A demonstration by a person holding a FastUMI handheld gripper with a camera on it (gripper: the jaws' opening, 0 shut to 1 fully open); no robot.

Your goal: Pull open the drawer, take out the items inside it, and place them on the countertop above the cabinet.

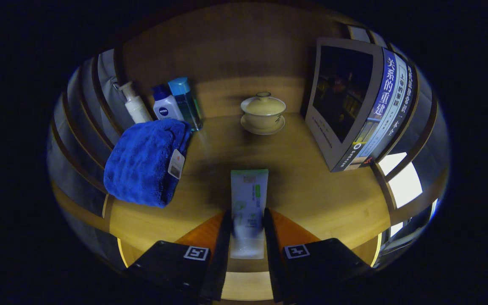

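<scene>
Evidently the gripper (247,228) has both fingers closed on the tube (249,199) near its cap end — light, soft, squashy plastic — so a gentle hold suits it.

Dim booth, warm wooden countertop (311,186) backed by a wooden wall panel (227,51). Curved slatted rails (79,127) flank both sides. Bright window patches (403,180) glow low behind the right-hand slats.

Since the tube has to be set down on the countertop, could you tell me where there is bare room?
The gripper is shut on the tube. Bare countertop lies beyond the fingers, between the blue towel and the leaning book, up to the lidded cup. Behind the towel it is crowded with three bottles.
</scene>
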